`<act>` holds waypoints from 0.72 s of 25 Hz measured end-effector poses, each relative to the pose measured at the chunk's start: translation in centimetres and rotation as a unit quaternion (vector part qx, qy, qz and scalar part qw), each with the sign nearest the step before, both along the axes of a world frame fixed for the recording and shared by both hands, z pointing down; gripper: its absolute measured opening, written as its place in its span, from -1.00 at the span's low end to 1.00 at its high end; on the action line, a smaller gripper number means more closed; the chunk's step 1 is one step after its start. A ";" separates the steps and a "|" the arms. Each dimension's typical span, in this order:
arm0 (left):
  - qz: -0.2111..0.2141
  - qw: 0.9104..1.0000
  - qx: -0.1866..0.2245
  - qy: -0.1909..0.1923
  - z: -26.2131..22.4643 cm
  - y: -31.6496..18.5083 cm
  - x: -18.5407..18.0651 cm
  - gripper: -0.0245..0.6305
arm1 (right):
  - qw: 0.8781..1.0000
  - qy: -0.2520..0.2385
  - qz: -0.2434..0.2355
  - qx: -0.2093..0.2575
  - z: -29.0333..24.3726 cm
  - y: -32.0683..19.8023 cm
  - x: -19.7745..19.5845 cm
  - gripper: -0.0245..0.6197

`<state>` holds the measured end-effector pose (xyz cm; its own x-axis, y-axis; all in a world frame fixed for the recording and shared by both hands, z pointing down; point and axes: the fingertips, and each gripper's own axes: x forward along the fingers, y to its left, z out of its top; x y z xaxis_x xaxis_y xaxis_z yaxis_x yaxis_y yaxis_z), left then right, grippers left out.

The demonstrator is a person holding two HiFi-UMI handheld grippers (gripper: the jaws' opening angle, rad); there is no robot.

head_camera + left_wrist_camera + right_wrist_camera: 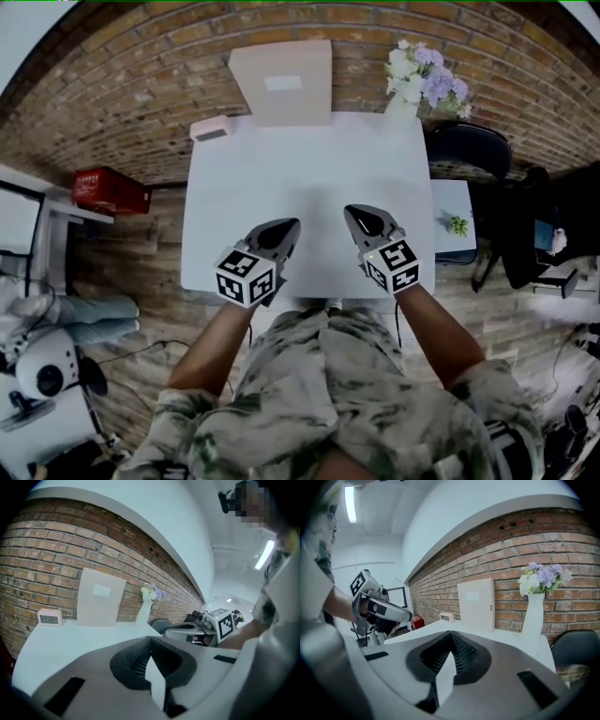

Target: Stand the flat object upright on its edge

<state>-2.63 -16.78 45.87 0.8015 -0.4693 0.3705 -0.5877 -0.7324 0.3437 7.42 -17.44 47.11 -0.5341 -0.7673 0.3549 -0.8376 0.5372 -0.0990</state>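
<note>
The flat object, a pale beige panel [281, 82] with a small white label, stands on its edge at the far side of the white table [309, 169], against the brick wall. It also shows in the left gripper view [100, 597] and the right gripper view [476, 603]. My left gripper [292, 225] and right gripper [349, 212] hover side by side over the table's near half, well short of the panel. Both are shut with nothing between the jaws, as seen on the left gripper [150, 639] and the right gripper [451, 633].
A white vase of pale flowers [412, 80] stands at the table's far right corner. A small white clock [214, 129] sits at the far left corner. A dark chair [469, 150] and a small side table [455, 225] stand to the right, a red box [111, 190] to the left.
</note>
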 end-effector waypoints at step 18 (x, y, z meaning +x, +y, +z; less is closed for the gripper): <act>0.036 0.999 -0.030 0.004 0.0 17.0 -19.0 -0.85 | 0.998 -0.016 0.056 -0.038 -0.7 19.3 -14.3 -0.86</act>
<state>-21.62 0.26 45.92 0.8350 -0.3882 0.3900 -0.5320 -0.7505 0.3921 -6.92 1.82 46.38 -0.4578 -0.7945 0.3990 -0.8881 0.4296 -0.1634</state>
